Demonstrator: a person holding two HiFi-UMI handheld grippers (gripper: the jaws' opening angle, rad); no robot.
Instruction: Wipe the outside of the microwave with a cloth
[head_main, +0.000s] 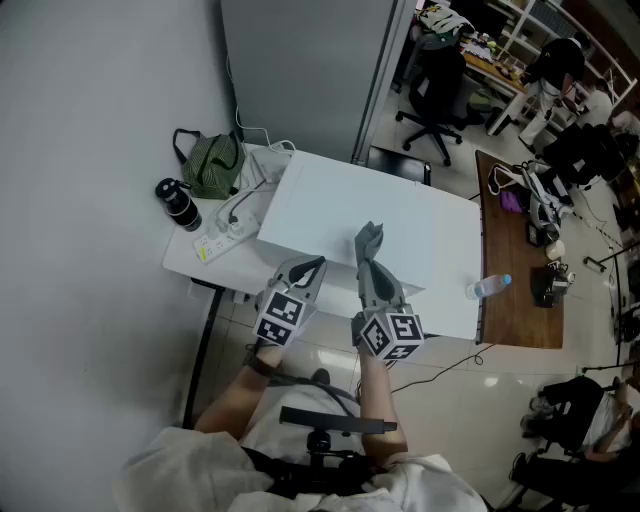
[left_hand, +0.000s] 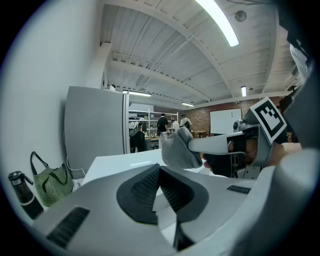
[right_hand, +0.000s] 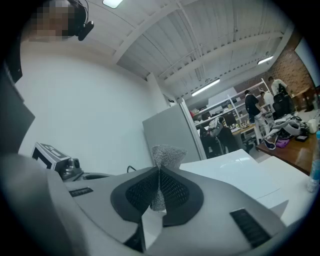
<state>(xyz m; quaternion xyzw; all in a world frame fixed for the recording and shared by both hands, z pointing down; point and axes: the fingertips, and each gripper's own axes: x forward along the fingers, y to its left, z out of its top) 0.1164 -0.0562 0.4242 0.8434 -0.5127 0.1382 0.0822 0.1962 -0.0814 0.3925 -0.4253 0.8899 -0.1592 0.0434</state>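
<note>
The white microwave (head_main: 370, 225) sits on a white table (head_main: 185, 262), seen from above in the head view. My right gripper (head_main: 368, 240) hovers over its top near the front edge, shut on a small grey cloth (right_hand: 165, 152) that sticks up past the jaw tips. From the left gripper view the same cloth (left_hand: 179, 147) shows bunched at the end of the right gripper's jaws. My left gripper (head_main: 308, 268) is at the microwave's front left edge, jaws shut with nothing between them. The microwave's flat top (left_hand: 120, 161) stretches ahead of the left gripper (left_hand: 159, 169).
A green bag (head_main: 213, 165), a black bottle (head_main: 178, 203) and a power strip (head_main: 222, 240) lie on the table left of the microwave. A clear water bottle (head_main: 488, 287) stands at its right. A wooden desk (head_main: 515, 270) and an office chair (head_main: 435, 90) lie beyond.
</note>
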